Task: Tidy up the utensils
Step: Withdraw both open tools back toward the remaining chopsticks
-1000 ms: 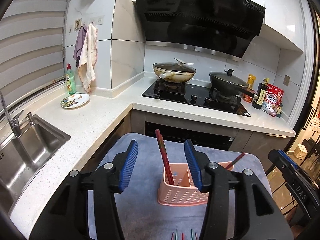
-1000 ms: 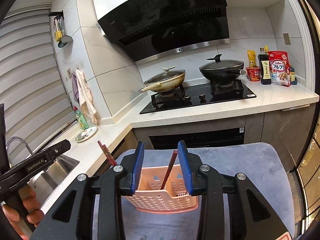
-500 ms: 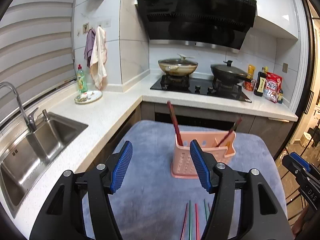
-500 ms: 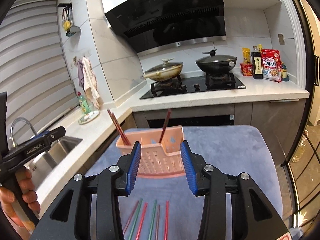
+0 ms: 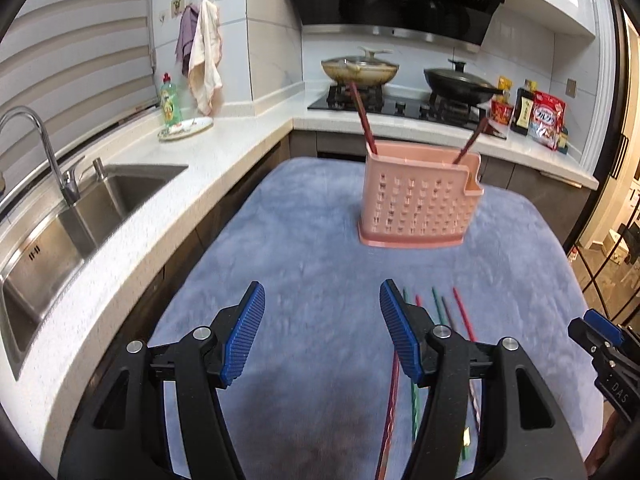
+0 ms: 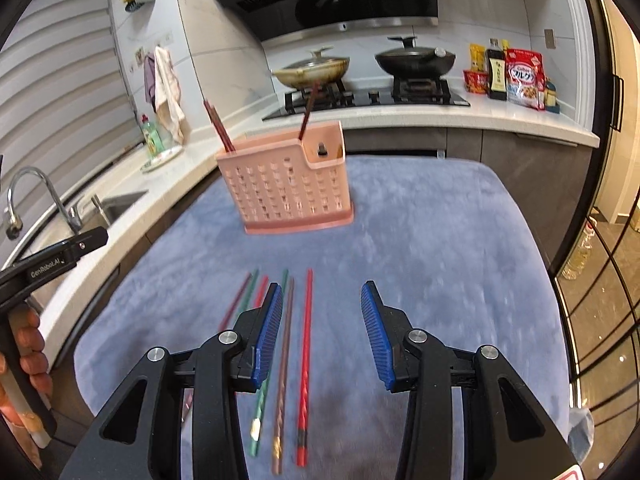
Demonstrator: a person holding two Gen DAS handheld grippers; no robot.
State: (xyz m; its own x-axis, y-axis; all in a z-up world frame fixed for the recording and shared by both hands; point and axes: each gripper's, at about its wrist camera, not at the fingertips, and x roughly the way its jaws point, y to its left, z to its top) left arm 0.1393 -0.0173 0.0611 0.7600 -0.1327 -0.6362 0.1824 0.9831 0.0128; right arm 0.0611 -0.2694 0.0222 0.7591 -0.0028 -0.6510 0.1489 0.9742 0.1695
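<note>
Between the blue pads of the left gripper [image 5: 322, 330]: nothing but bare cloth; jaws stand well apart, holding nothing. Between the pads of the right gripper [image 6: 319, 330]: likewise empty, jaws parted, slightly narrower than the left's. Directly under and just left of the right gripper's left finger, and under the left gripper's right finger: a row of loose chopsticks lying flat and roughly parallel on the blue-grey cloth [image 6: 440, 240], tips pointing away from the tools. Items in the row: one red chopstick [image 6: 306, 344] nearest the right gripper's gap, one brown chopstick [image 6: 285, 356] beside it, one green chopstick [image 6: 262, 404] partly hidden by the finger, and further red, green and dark ones to the left, mostly covered. Ahead of both grippers, well apart from the row: one pink perforated utensil holder [image 5: 420, 204] standing upright on the cloth, holding dark red chopsticks [image 6: 218, 126] leaning at its left end and one more [image 5: 472, 142] leaning at its right end. At the far left of the right wrist view: a hand [image 6: 28, 356] gripping the left tool's handle. Left of the cloth: a white counter with a steel sink [image 5: 80, 216] and tap. Beyond the holder: a hob with two lidded pans [image 5: 360, 70], packets and a bottle at the right.
</note>
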